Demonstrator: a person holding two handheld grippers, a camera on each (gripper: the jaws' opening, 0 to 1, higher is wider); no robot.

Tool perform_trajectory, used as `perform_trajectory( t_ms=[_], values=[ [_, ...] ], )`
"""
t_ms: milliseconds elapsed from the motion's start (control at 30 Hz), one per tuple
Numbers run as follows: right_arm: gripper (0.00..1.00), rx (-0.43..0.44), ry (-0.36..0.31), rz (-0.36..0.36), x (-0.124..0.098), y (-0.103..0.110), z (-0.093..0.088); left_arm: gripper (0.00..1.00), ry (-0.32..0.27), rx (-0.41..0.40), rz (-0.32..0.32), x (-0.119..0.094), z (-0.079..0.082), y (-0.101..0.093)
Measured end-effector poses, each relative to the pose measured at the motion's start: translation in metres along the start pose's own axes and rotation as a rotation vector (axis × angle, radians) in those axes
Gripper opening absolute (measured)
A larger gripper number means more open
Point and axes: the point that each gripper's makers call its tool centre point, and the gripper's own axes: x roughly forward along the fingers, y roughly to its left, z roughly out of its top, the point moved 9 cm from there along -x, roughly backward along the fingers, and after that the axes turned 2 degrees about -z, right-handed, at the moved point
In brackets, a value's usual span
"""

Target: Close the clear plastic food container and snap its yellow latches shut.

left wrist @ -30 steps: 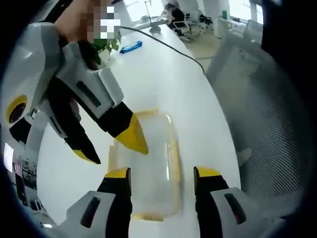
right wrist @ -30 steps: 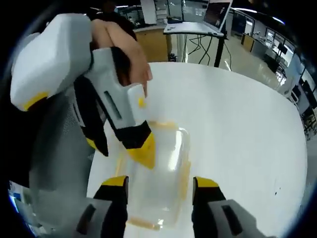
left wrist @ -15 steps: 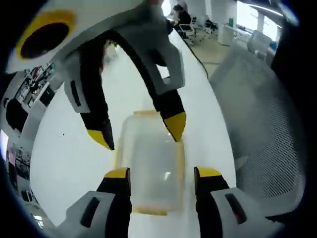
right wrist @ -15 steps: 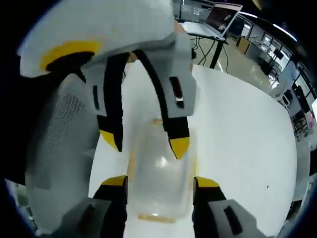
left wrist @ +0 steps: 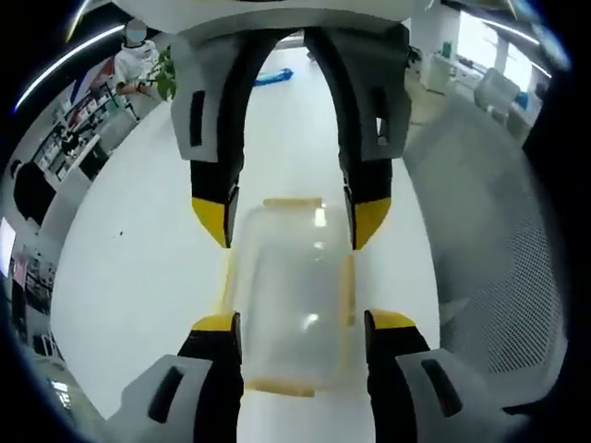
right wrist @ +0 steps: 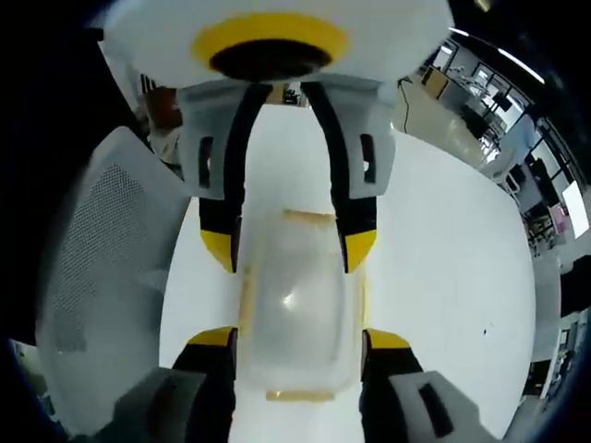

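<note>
The clear plastic container [left wrist: 291,295] lies on the white table [left wrist: 138,268] with its lid on and yellow latches [left wrist: 292,201] at its ends and sides. In the left gripper view my left gripper [left wrist: 305,323] stands open, one jaw on each side of the container's near end. My right gripper [left wrist: 292,221] comes in from the top, open, astride the far end. In the right gripper view the same container [right wrist: 295,305] sits between the open right gripper [right wrist: 298,338] and the facing left gripper [right wrist: 289,249]. Whether any jaw touches the container I cannot tell.
A grey mesh chair [left wrist: 489,231] stands close along the table's edge, seen too as the mesh chair [right wrist: 102,249] in the right gripper view. Far along the table lie a blue object [left wrist: 274,77] and a green plant [left wrist: 166,78]. A person [left wrist: 138,55] sits in the background.
The two grippers have swung round to face each other head-on. Each now straddles one end of the container, where a second ago the facing gripper hung off to the left.
</note>
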Motion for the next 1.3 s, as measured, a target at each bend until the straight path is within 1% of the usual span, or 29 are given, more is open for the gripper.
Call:
perform_trajectory(
  t_ms=[100, 167, 200, 233, 300, 333, 367, 400, 433, 500, 567, 600, 633, 667, 700, 733, 767, 833, 867, 967, 1000, 1067, 1100, 1133, 1200, 1233, 1300],
  values=[
    [0.52, 0.012, 0.019, -0.013, 0.0, 0.0, -0.003, 0.52, 0.005, -0.024, 0.012, -0.001, -0.001, -0.001],
    [0.51, 0.052, 0.016, -0.019, 0.0, 0.0, -0.004, 0.52, -0.002, -0.044, 0.026, -0.002, -0.002, -0.001],
    [0.51, 0.075, 0.002, -0.022, 0.001, 0.001, -0.003, 0.52, -0.001, -0.059, 0.035, -0.003, -0.003, -0.002],
    [0.52, 0.093, -0.011, -0.039, 0.001, 0.0, -0.002, 0.52, 0.006, -0.066, 0.048, -0.003, -0.004, -0.002],
    [0.51, 0.129, -0.012, -0.096, 0.001, -0.004, -0.003, 0.52, 0.043, -0.038, 0.07, -0.004, -0.009, -0.002],
    [0.51, 0.138, -0.018, -0.11, 0.001, -0.004, -0.003, 0.52, 0.044, -0.046, 0.068, -0.003, -0.01, -0.003],
    [0.51, 0.166, -0.034, -0.1, 0.002, -0.002, -0.002, 0.52, 0.038, -0.069, 0.07, -0.004, -0.01, -0.003],
    [0.52, 0.187, -0.04, -0.101, 0.002, 0.0, -0.002, 0.52, 0.017, -0.106, 0.078, -0.005, -0.01, -0.003],
    [0.52, 0.197, -0.032, -0.111, 0.002, 0.0, -0.003, 0.53, 0.002, -0.147, 0.089, -0.005, -0.011, -0.003],
    [0.51, 0.207, -0.041, -0.131, 0.003, 0.002, -0.003, 0.55, -0.01, -0.201, 0.14, -0.007, -0.011, 0.0],
    [0.51, 0.268, -0.074, -0.17, 0.004, 0.004, -0.004, 0.56, -0.02, -0.211, 0.155, -0.007, -0.011, 0.001],
    [0.52, 0.274, -0.08, -0.19, 0.005, 0.004, -0.006, 0.56, -0.028, -0.225, 0.187, -0.007, -0.011, 0.001],
    [0.53, 0.275, -0.078, -0.206, 0.005, 0.004, -0.008, 0.56, -0.024, -0.223, 0.194, -0.007, -0.011, 0.0],
    [0.53, 0.286, -0.078, -0.217, 0.006, 0.005, -0.01, 0.56, -0.012, -0.227, 0.212, -0.006, -0.013, -0.001],
    [0.54, 0.3, -0.079, -0.224, 0.006, 0.006, -0.011, 0.56, -0.014, -0.233, 0.231, -0.006, -0.013, -0.001],
    [0.54, 0.34, -0.095, -0.247, 0.006, 0.006, -0.013, 0.56, -0.02, -0.245, 0.249, -0.007, -0.014, -0.001],
    [0.54, 0.368, -0.11, -0.255, 0.006, 0.006, -0.014, 0.56, -0.024, -0.265, 0.265, -0.007, -0.014, -0.001],
    [0.54, 0.435, -0.149, -0.283, 0.004, 0.007, -0.015, 0.56, -0.05, -0.29, 0.302, -0.007, -0.015, -0.001],
    [0.54, 0.456, -0.153, -0.296, 0.004, 0.008, -0.017, 0.57, -0.056, -0.311, 0.319, -0.007, -0.015, -0.001],
    [0.57, 0.476, -0.137, -0.346, 0.004, 0.011, -0.02, 0.59, -0.076, -0.362, 0.363, -0.007, -0.016, -0.002],
    [0.57, 0.487, -0.145, -0.355, 0.004, 0.012, -0.021, 0.59, -0.078, -0.368, 0.371, -0.007, -0.016, -0.002],
    [0.58, 0.547, -0.194, -0.359, 0.004, 0.016, -0.018, 0.58, -0.059, -0.364, 0.412, -0.008, -0.017, -0.004],
    [0.58, 0.571, -0.229, -0.358, 0.004, 0.017, -0.016, 0.58, -0.06, -0.369, 0.428, -0.008, -0.016, -0.005],
    [0.58, 0.586, -0.238, -0.354, 0.004, 0.019, -0.015, 0.58, -0.065, -0.377, 0.437, -0.008, -0.016, -0.006],
    [0.58, 0.591, -0.235, -0.379, 0.004, 0.02, -0.014, 0.58, -0.068, -0.408, 0.452, -0.007, -0.017, -0.007],
    [0.58, 0.592, -0.229, -0.4, 0.004, 0.021, -0.013, 0.59, -0.068, -0.424, 0.469, -0.007, -0.017, -0.008],
    [0.58, 0.627, -0.231, -0.45, 0.003, 0.022, -0.014, 0.59, -0.063, -0.454, 0.488, -0.007, -0.019, -0.009]
  ],
)
